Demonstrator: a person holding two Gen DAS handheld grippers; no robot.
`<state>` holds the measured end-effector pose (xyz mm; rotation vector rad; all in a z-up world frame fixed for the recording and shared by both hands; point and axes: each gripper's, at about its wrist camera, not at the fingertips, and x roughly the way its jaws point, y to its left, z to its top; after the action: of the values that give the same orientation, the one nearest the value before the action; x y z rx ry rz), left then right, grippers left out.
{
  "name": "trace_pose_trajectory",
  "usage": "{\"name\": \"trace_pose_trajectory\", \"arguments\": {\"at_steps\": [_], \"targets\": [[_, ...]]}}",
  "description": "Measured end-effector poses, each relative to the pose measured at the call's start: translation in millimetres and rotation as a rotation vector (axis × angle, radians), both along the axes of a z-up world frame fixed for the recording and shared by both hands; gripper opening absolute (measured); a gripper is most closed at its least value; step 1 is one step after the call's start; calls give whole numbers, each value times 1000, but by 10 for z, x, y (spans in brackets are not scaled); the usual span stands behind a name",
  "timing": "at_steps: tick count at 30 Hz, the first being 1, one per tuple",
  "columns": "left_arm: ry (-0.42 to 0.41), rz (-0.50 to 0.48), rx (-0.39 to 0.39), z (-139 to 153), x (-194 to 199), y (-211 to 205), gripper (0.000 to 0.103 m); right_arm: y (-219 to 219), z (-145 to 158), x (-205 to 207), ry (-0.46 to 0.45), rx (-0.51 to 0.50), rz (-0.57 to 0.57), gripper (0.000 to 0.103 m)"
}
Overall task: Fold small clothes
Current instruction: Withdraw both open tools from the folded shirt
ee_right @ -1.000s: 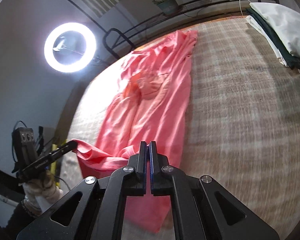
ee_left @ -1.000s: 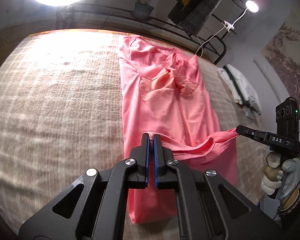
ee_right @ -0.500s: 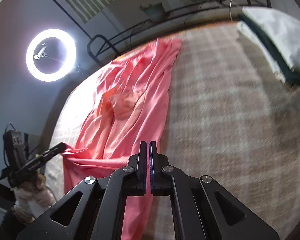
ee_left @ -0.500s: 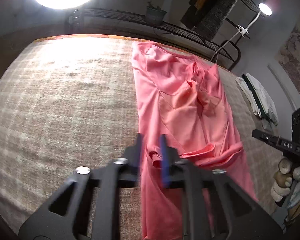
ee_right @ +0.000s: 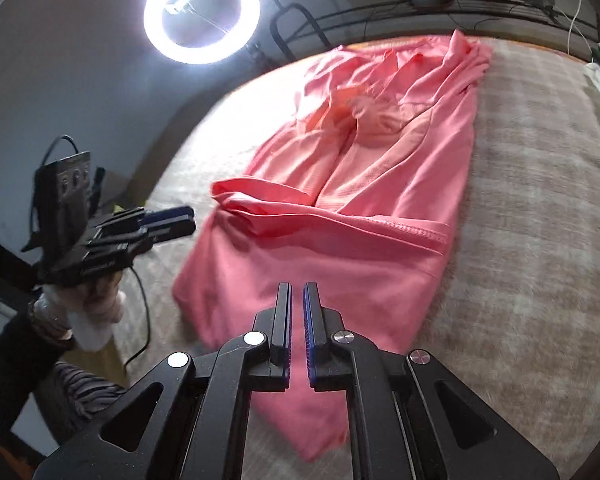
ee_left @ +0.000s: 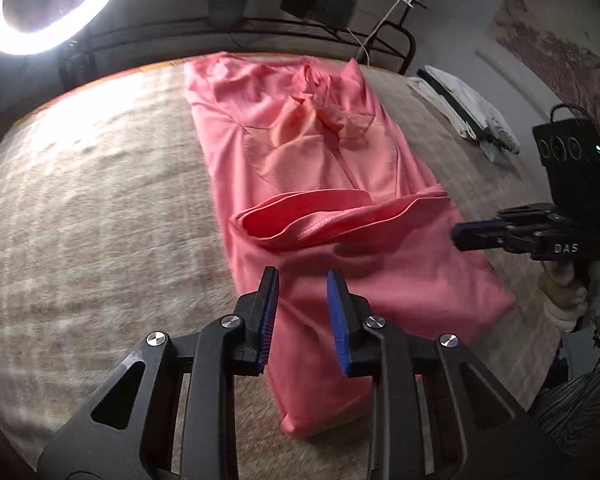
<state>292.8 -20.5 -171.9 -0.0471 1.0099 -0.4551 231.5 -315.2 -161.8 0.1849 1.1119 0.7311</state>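
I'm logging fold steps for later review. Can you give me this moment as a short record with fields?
garment: pink shirt, lying lengthwise on the bed
fold: near end doubled over, hem lying across the middle
left gripper: open, holding nothing, above the folded near end
right gripper: slightly open, holding nothing
surface: beige plaid blanket
other items: folded white clothes at the far right; ring light behind the bed

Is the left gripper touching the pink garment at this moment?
Apart. The right wrist view shows the left gripper beside the pink garment, bare bedcover between them.
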Motion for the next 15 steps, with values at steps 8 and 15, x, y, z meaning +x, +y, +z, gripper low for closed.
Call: {"name": "trace_pose_trajectory", "arguments": {"at_steps": [8,15], "targets": [[-114,190,122,-77,550,100,25,-162,-115,502,-98,-204,-285,6],[-111,200,30,155,268,377,25,-444,105,182,-61,-103,-267,43]]}}
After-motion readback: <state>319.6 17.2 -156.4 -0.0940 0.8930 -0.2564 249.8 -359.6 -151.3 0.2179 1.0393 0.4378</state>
